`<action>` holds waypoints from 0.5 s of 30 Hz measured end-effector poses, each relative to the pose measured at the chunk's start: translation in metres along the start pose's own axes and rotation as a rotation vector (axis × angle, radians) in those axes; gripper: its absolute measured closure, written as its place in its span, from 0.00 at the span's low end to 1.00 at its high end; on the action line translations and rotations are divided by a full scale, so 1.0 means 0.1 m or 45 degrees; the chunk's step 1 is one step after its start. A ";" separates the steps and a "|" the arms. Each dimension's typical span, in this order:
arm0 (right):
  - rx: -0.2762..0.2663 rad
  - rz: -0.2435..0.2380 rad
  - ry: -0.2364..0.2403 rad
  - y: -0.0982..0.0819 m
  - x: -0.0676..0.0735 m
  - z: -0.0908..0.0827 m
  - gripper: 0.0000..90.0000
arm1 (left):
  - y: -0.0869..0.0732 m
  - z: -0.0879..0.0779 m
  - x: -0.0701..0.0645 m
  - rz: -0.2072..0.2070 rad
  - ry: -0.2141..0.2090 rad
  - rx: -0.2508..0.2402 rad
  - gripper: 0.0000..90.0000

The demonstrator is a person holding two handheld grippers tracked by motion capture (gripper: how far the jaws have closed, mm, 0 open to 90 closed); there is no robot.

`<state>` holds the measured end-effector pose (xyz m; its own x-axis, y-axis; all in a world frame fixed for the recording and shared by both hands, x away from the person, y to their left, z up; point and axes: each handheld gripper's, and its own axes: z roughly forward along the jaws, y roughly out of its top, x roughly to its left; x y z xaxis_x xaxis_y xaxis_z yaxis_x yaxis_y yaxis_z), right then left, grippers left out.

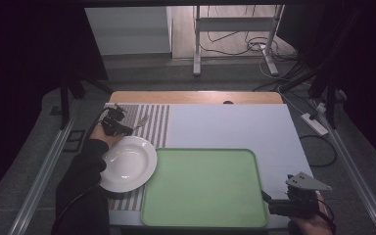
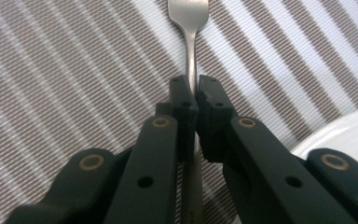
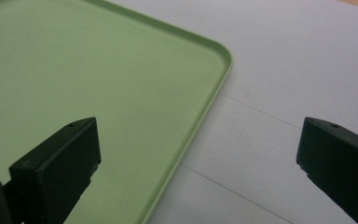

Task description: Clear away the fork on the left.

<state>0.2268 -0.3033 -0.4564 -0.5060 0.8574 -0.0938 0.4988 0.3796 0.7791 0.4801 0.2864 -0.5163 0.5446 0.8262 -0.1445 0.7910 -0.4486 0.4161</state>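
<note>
Gripping a silver metal fork by its handle, the left claw sits over the striped placemat, just beyond the round white plate. Right of the plate lies a green plastic tray; the right claw gapes wide over its corner.

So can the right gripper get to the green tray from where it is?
Probably yes. The right gripper hangs open at the green tray's near right corner, with nothing between them.
</note>
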 end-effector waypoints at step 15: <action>0.001 -0.004 -0.001 0.00 0.01 0.00 0.00 | -0.09 -0.52 0.08 -0.005 0.051 -0.017 0.95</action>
<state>0.2270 -0.3026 -0.4566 -0.5070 0.8565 -0.0966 0.4976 0.3824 0.7786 0.4632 0.3149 -0.4748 0.5298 0.8410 -0.1101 0.7890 -0.4410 0.4278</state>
